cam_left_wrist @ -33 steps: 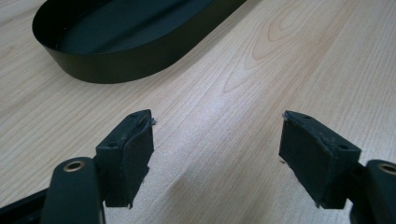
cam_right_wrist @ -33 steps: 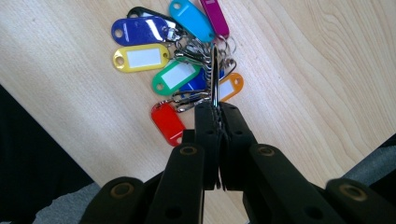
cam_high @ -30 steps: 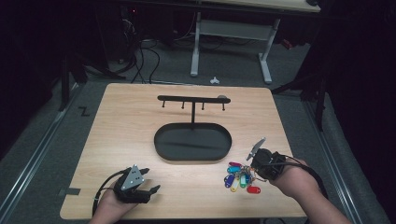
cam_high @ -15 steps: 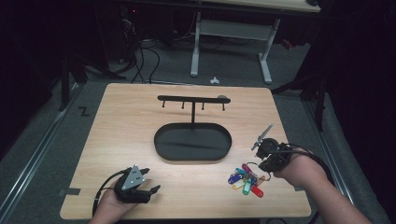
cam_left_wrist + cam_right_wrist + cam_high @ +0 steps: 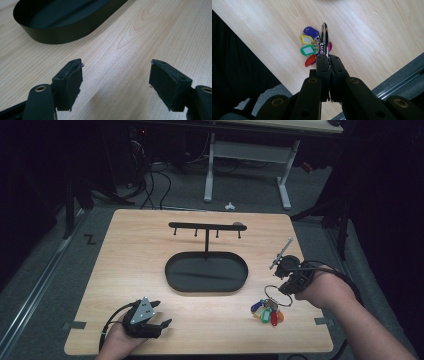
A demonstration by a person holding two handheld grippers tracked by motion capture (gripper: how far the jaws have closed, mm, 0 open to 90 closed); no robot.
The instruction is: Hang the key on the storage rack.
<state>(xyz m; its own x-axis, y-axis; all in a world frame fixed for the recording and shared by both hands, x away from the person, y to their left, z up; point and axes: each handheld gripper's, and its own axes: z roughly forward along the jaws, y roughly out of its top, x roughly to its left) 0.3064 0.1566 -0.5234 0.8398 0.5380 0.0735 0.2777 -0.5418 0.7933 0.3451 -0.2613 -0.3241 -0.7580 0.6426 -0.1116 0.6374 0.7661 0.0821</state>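
Pinched together, the fingers (image 5: 322,65) of the right gripper (image 5: 327,58) clamp the metal key ring (image 5: 325,37), which stands edge-on straight out from their tips in the right gripper view. From the ring hangs a cluster of coloured key tags (image 5: 309,47): blue, yellow, green, red and a sliver of pink, bunched just under the ring above the pale wood. In the high view the right gripper (image 5: 286,287) sits over the right part of the table (image 5: 125,265), with the ring (image 5: 274,294) below it and the tags (image 5: 266,312) at or just above the wood near the front edge; whether they touch the surface cannot be told. The person's right hand (image 5: 320,290) wraps the gripper body, and a cable loops around the wrist.

Just left of the ring and tags lies the black oval tray (image 5: 175,270), near the table's middle. Behind it rises a black hook rack (image 5: 206,226), a post carrying a crossbar with small pegs hanging under it.

Well apart, at the front left corner, the left gripper (image 5: 162,322) rests low by the wood in the left hand (image 5: 117,342). Its jaws stand wide apart with nothing between them, and the left gripper view looks across bare wood grain toward the wall of the tray (image 5: 62,37).
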